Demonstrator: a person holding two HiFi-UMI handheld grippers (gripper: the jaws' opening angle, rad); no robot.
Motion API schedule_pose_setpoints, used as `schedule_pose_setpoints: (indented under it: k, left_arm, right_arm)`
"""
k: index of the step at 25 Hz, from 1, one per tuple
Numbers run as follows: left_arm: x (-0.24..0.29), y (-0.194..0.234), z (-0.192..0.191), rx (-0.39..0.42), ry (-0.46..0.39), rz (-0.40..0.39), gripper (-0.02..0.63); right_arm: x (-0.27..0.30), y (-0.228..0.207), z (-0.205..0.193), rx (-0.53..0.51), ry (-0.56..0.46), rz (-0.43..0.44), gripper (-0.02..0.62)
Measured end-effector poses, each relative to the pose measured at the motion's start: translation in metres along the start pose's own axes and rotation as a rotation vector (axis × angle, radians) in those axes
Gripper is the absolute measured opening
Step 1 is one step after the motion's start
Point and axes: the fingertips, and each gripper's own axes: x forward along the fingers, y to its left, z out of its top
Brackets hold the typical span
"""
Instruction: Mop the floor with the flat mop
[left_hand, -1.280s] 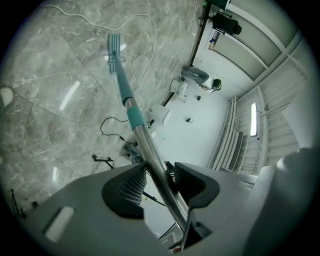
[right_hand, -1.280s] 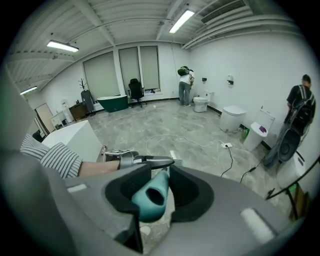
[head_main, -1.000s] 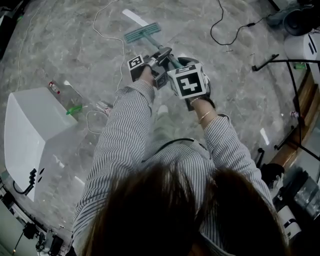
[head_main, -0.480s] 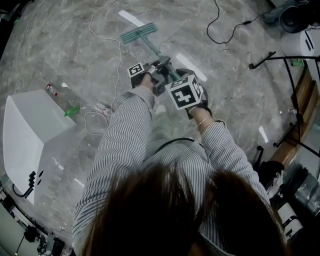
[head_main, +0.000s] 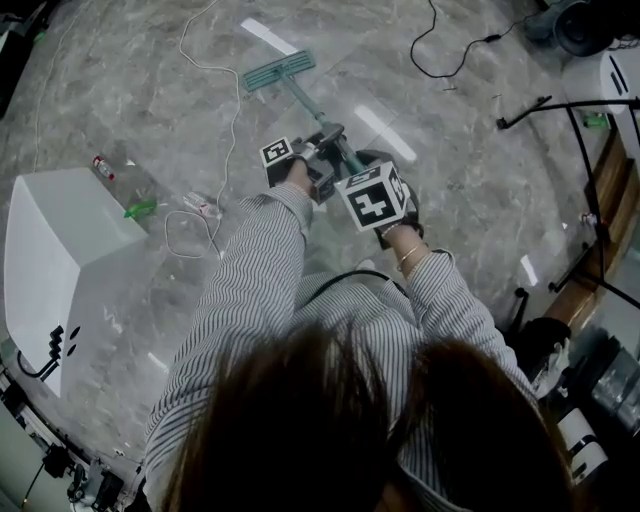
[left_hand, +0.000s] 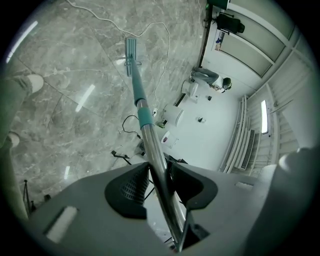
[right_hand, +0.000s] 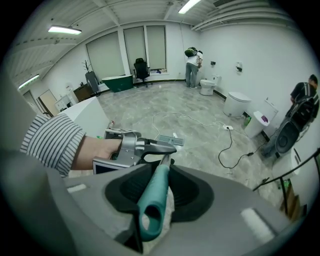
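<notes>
The flat mop has a teal head (head_main: 279, 69) lying on the grey marble floor (head_main: 120, 90), a metal pole (left_hand: 150, 140) and a teal grip (right_hand: 152, 202). In the head view the pole (head_main: 318, 122) runs from the head back to both grippers. My left gripper (left_hand: 156, 176) is shut on the metal pole further down. My right gripper (right_hand: 161, 175) is shut on the teal grip at the pole's end, just behind the left gripper (right_hand: 131, 148). The mop head (left_hand: 131, 51) shows far ahead in the left gripper view.
A white box-like unit (head_main: 62, 260) stands on the floor at the left, with a small bottle (head_main: 102, 166) and a white cable (head_main: 208, 130) beside it. A black cable (head_main: 450, 45) and black stands (head_main: 560, 105) lie at the right. People stand far off (right_hand: 192, 65).
The mop head has slid a little further away and up in the head view. Both grippers keep their hold on the mop and have shifted slightly with it.
</notes>
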Motion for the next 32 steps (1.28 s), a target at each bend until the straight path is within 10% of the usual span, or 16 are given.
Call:
schedule_pose_setpoints:
  k: [19,32]
  left_arm:
    - [-0.100,0.204,-0.266,0.000,-0.015,0.000,0.149]
    - [-0.133,0.231,-0.307,-0.005,0.074,0.053,0.147]
  right_arm:
    - [-0.164,0.056,-0.304,-0.001,0.027,0.036,0.115]
    - [-0.190,0.086,-0.345,0.027,0.016,0.035,0.117]
